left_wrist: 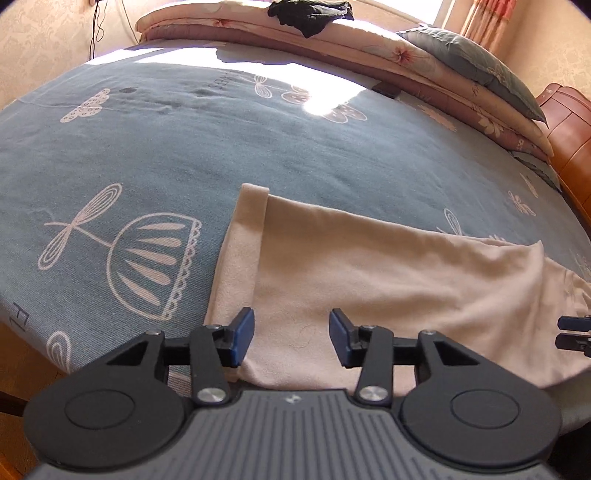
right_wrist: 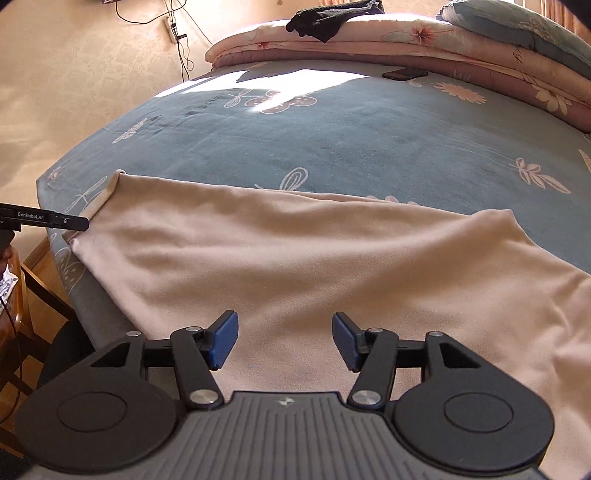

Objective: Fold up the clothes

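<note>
A pale pink garment (left_wrist: pixel 369 280) lies folded over itself near the front edge of the bed, and it fills the lower half of the right wrist view as the same pink cloth (right_wrist: pixel 295 258). My left gripper (left_wrist: pixel 291 338) hovers above its left end, open, with nothing between the blue pads. My right gripper (right_wrist: pixel 284 341) hangs over the middle of the cloth, also open and empty. The right gripper's fingertips (left_wrist: pixel 572 334) peek in at the right edge of the left wrist view. The left gripper (right_wrist: pixel 79 222) shows side-on at the cloth's left edge in the right wrist view.
The bed wears a blue-grey cover (left_wrist: pixel 184 155) with white plant drawings. Folded floral quilts (left_wrist: pixel 369 40) and a grey-blue pillow (left_wrist: pixel 480 66) are stacked at the back, with a black garment (left_wrist: pixel 310 14) on top. A dark phone (right_wrist: pixel 404 74) lies near the quilts. A wooden headboard (left_wrist: pixel 569 140) stands right.
</note>
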